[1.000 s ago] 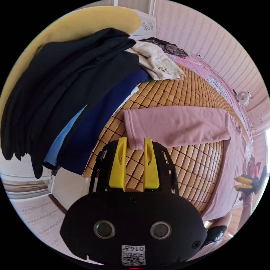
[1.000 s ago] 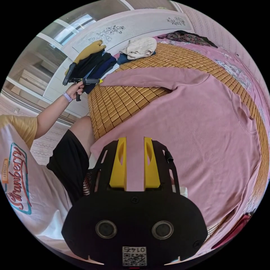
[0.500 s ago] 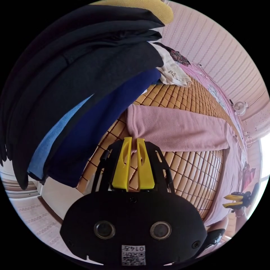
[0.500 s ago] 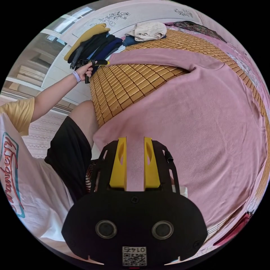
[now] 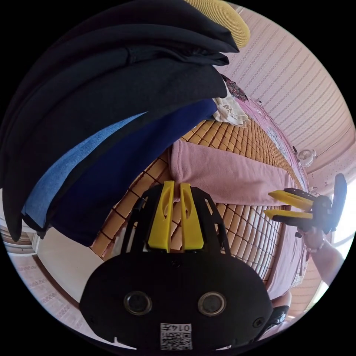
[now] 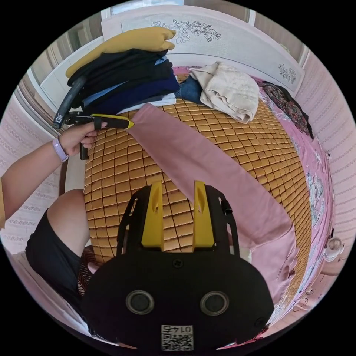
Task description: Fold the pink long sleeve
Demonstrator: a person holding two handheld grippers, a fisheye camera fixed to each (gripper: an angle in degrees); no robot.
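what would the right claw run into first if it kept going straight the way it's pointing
Probably the pink sleeve: the right claw hangs open over the bamboo mat, aimed at the sleeve's near edge. Depth is unclear.

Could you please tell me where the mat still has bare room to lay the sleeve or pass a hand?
Bare mat lies between the pink sleeve and the person's edge, under the right gripper, and beyond the sleeve toward the beige garment. It is crowded by the stacked dark clothes, where the left gripper pinches the cuff.
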